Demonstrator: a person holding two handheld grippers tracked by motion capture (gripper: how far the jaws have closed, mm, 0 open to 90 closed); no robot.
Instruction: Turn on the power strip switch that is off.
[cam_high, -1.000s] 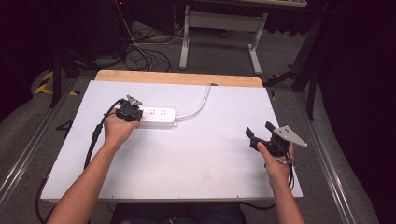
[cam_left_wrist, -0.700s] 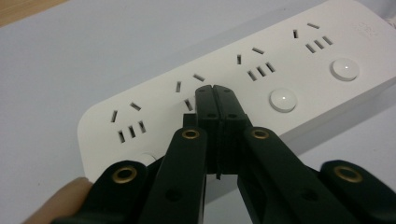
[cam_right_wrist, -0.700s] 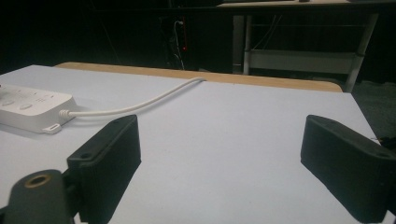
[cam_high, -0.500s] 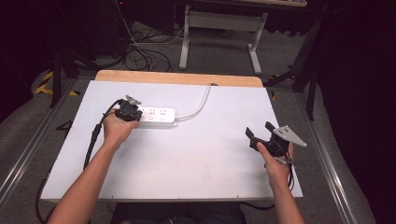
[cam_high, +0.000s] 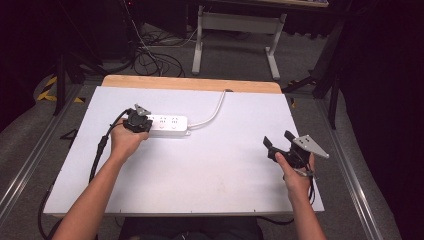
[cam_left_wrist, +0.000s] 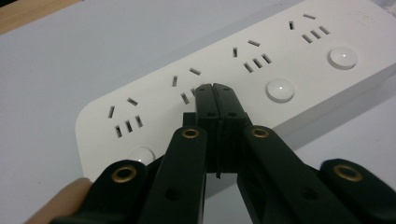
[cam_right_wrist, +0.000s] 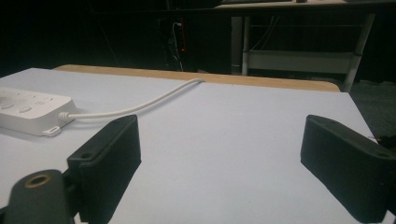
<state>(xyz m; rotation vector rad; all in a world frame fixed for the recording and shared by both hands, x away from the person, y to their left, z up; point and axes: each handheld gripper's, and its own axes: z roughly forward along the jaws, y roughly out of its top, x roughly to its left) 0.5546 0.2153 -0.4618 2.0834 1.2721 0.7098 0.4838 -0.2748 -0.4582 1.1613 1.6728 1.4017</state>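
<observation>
Left gripper (cam_left_wrist: 215, 88) clenched empty, jaw tips pressed on white power strip (cam_left_wrist: 261, 60) near its left end, right gripper (cam_high: 280, 142) released, hovering over table (cam_high: 210, 170), well apart

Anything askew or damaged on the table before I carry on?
Nothing stands out. The white power strip lies flat on the table, its cord trailing off the far edge. The left claw is shut over its sockets; the right claw is open.

Bare forearms, no sleeves; black left gripper (cam_left_wrist: 215, 100) w/ brass rivets, black cable; right gripper (cam_high: 280, 143) w/ grey triangular plate.
</observation>
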